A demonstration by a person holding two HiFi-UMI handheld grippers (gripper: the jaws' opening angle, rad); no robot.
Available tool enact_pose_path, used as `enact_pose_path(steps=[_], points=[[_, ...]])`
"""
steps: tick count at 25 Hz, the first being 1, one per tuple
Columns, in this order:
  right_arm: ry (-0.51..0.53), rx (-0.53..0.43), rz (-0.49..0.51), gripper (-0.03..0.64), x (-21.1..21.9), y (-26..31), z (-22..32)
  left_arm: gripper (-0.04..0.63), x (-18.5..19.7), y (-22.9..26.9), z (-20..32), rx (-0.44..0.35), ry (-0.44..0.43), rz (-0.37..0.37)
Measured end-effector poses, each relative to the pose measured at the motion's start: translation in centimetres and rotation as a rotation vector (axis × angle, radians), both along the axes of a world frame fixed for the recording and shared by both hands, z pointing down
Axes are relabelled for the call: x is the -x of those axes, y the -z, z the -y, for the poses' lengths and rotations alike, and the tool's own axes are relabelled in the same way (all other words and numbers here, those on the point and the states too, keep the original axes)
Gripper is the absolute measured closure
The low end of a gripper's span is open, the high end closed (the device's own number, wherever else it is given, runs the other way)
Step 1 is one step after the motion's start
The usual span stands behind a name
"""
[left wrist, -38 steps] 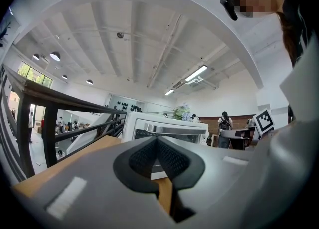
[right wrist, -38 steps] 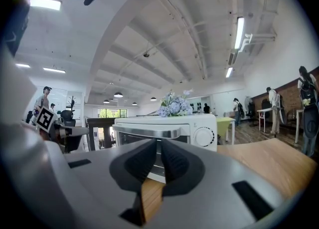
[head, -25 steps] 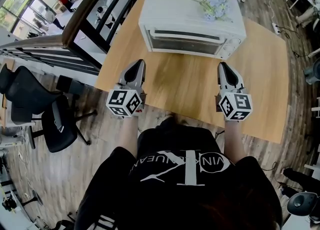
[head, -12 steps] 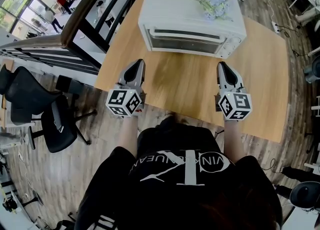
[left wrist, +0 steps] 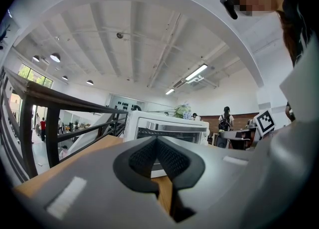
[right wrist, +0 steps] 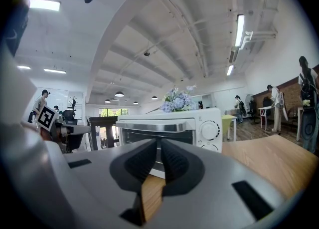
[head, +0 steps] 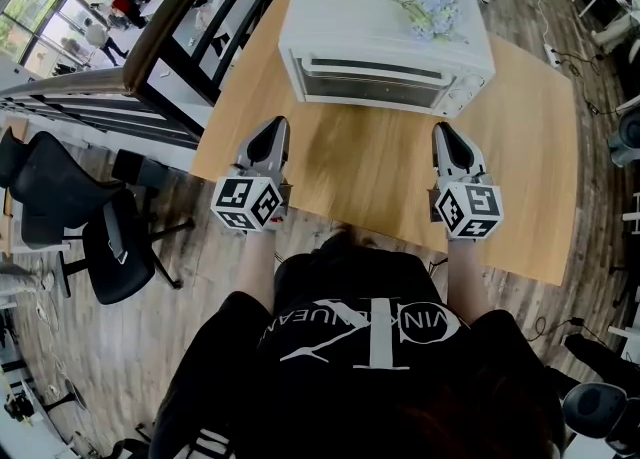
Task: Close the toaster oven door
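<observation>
A white toaster oven point(head: 385, 47) stands at the far side of the wooden table point(head: 380, 182), its glass door point(head: 368, 84) upright and flush against the front. Both grippers rest low over the table's near half, apart from the oven. My left gripper point(head: 272, 131) is shut with nothing in it and points at the oven's left part point(left wrist: 167, 128). My right gripper point(head: 446, 136) is shut and empty too, facing the oven point(right wrist: 172, 128) and its knobs point(right wrist: 210, 131). In each gripper view the jaws meet at the tips, for the left gripper point(left wrist: 156, 142) and the right gripper point(right wrist: 159, 145).
Pale blue artificial flowers point(head: 432, 5) lie on the oven's top. A dark railing point(head: 170, 37) runs along the table's left side. A black office chair point(head: 90, 217) stands on the floor at the left. People walk in the background of both gripper views.
</observation>
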State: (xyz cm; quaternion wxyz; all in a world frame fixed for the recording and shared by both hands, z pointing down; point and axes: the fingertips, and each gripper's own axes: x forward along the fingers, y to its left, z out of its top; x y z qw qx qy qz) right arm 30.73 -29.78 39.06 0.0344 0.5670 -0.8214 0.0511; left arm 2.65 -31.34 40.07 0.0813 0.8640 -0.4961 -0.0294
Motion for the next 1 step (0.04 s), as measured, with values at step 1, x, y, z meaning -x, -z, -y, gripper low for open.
enact_pose_path(steps=[1], points=[[0.000,0.000,0.000,0.581,0.03,0.01,0.01,0.597,0.04,0.03,0.01,0.000,0.000,0.000]])
